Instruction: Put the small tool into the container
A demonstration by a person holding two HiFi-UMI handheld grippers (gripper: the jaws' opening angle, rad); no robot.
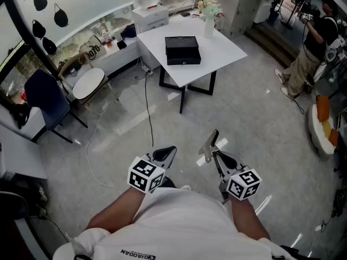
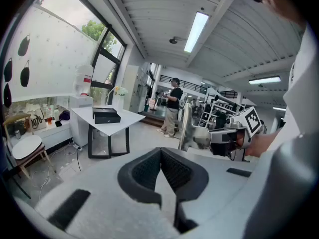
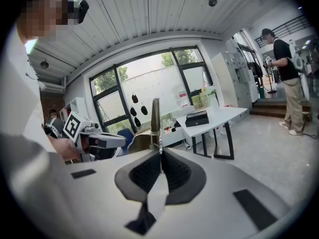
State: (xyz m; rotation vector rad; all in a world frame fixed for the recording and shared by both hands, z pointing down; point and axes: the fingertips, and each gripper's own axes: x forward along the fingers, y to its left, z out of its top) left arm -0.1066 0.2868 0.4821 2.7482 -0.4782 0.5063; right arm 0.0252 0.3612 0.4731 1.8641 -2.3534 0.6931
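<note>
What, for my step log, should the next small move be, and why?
Probably walk toward the table with the tool clamped: the right gripper is shut on it, while the box sits on that table far across the floor, likely beyond reach.

Left hand-held gripper point(image 1: 170, 150) closed — right hand-held gripper point(image 1: 218, 157) clamped, both tilted down.

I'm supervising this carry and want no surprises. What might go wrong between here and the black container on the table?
The small tool is pinched only at its lower end by the right gripper, so it may pivot or slip. A cable trails across the floor toward the table, a possible trip hazard.
</note>
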